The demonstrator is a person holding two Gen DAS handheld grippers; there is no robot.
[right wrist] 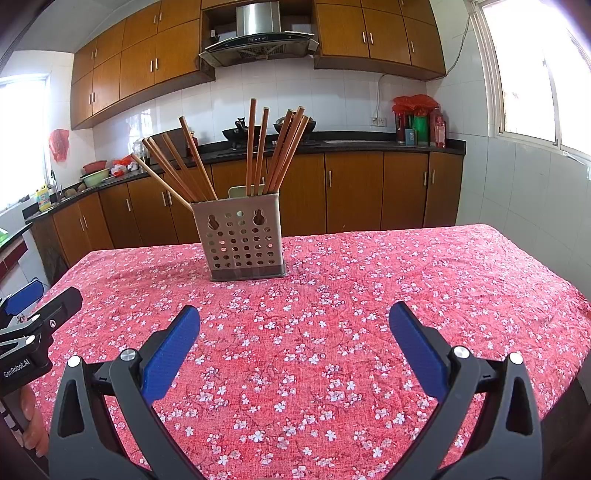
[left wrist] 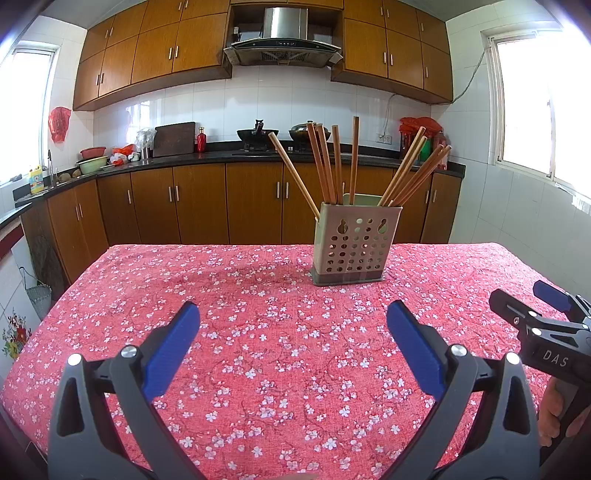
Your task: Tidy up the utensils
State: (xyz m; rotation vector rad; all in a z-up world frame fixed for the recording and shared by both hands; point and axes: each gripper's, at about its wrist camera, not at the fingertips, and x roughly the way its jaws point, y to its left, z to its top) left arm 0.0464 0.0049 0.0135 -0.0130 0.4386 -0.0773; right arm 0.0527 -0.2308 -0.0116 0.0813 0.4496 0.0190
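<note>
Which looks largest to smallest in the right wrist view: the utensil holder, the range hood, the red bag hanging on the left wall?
1. Range hood and utensil holder: they look alike in apparent area, so I won't rank them; the holder is also much nearer the camera.
2. Red bag: clearly smallest.

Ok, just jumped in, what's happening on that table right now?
A person holds a gripper in each hand above the red floral tablecloth. The left gripper and right gripper are both open and empty, well short of the perforated utensil holder. The wooden chopsticks all stand inside it, fanned out in loose bunches. No utensil lies loose on the cloth in view.
</note>
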